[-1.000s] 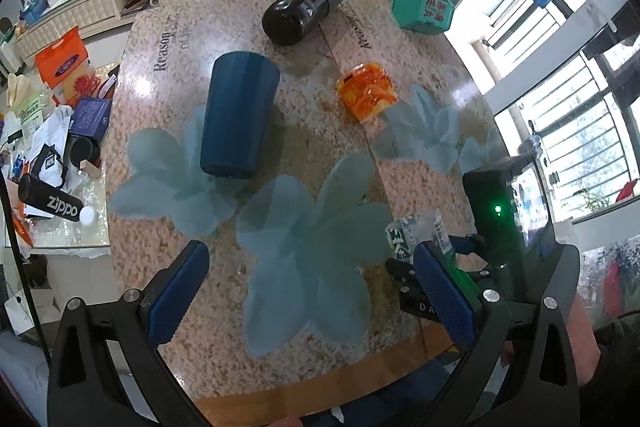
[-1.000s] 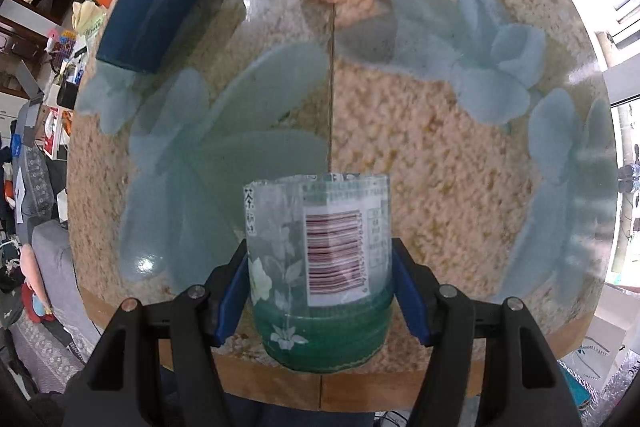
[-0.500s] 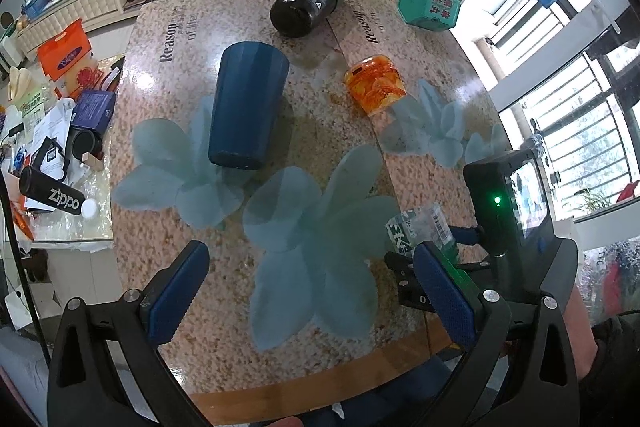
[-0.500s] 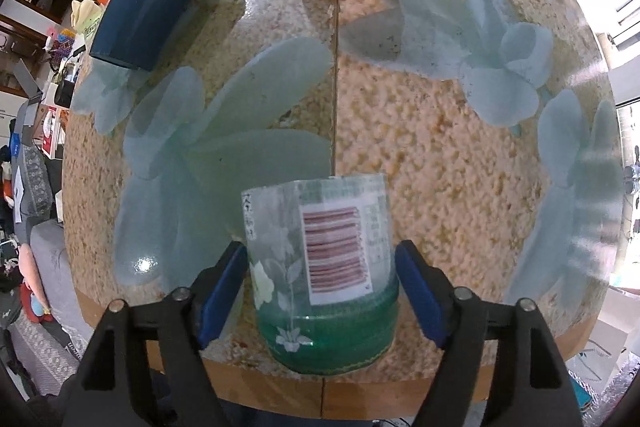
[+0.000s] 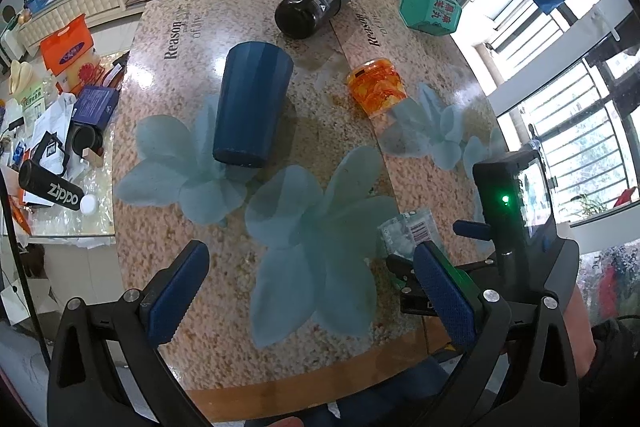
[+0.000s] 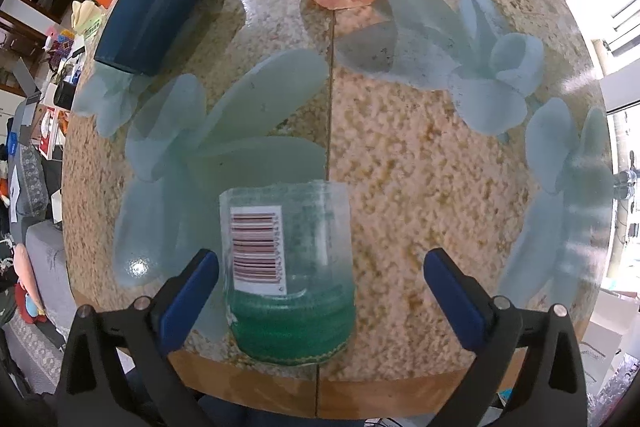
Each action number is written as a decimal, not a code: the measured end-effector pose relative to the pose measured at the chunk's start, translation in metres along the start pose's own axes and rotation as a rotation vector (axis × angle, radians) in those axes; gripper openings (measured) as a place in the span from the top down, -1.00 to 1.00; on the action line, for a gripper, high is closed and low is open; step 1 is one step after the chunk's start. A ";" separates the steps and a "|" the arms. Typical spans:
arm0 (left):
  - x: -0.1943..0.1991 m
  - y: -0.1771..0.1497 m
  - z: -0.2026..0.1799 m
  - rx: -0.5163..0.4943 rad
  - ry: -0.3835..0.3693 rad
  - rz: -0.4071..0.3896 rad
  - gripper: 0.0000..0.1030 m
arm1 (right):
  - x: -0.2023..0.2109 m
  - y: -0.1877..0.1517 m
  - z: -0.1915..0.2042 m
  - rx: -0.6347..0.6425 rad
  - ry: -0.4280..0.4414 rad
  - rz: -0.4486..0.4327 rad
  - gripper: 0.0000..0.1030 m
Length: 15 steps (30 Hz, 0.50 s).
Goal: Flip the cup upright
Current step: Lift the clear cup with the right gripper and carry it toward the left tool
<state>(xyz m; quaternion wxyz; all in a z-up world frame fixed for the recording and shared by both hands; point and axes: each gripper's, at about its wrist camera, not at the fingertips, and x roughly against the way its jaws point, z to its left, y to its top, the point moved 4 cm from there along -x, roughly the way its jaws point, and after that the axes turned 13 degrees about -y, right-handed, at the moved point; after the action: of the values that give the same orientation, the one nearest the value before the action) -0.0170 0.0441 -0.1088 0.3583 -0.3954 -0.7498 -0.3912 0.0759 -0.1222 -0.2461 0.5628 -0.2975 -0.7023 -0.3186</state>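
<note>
Fingers of the right gripper (image 6: 320, 287) stand wide apart, blue pads on either side of the clear plastic cup (image 6: 288, 267) and off its wall, the left pad just beside it, the right pad well clear. The cup stands at 6 o'clock in the right wrist view, near the table's wooden front edge, green band at the bottom, barcode label facing the camera, open rim up. In the left wrist view the same cup (image 5: 408, 233) shows at about 4 o'clock, partly behind the left gripper's right pad, with the right gripper's black body (image 5: 516, 223) beside it.

The left gripper (image 5: 308, 291) hangs over the table (image 5: 340, 131) with its fingers spread and nothing between them. The tabletop is speckled stone with pale teal flower shapes.

Farther out, a dark blue tumbler (image 5: 250, 103) lies on its side at 11 o'clock in the left view. An orange patterned cup (image 5: 376, 91) lies tipped at 1 o'clock, well apart from the tumbler. Beyond these, a black cylindrical container (image 5: 316, 7) rests on its side at 12 o'clock, and a green hexagonal box (image 5: 430, 9) sits near the far right edge.
</note>
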 end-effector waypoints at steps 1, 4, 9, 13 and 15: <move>0.000 -0.001 0.000 0.000 0.000 0.000 -0.99 | 0.009 -0.004 0.002 -0.003 0.004 -0.003 -1.00; 0.002 -0.002 0.000 -0.002 0.001 -0.002 -0.99 | 0.016 -0.008 -0.008 -0.012 0.015 -0.012 -1.00; 0.004 -0.003 -0.001 -0.004 -0.001 -0.005 -0.99 | 0.023 -0.010 -0.019 -0.032 0.036 -0.023 -1.00; 0.008 -0.003 -0.003 -0.003 -0.015 -0.007 -0.99 | 0.040 -0.015 -0.030 -0.059 0.057 -0.049 -1.00; 0.011 -0.002 -0.005 -0.001 -0.019 -0.002 -0.99 | 0.050 -0.019 -0.042 -0.083 0.072 -0.061 -1.00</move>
<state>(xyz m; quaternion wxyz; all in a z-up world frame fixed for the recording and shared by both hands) -0.0219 0.0427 -0.0980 0.3508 -0.3984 -0.7533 -0.3883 0.0769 -0.1636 -0.1928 0.5651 -0.2874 -0.6764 -0.3749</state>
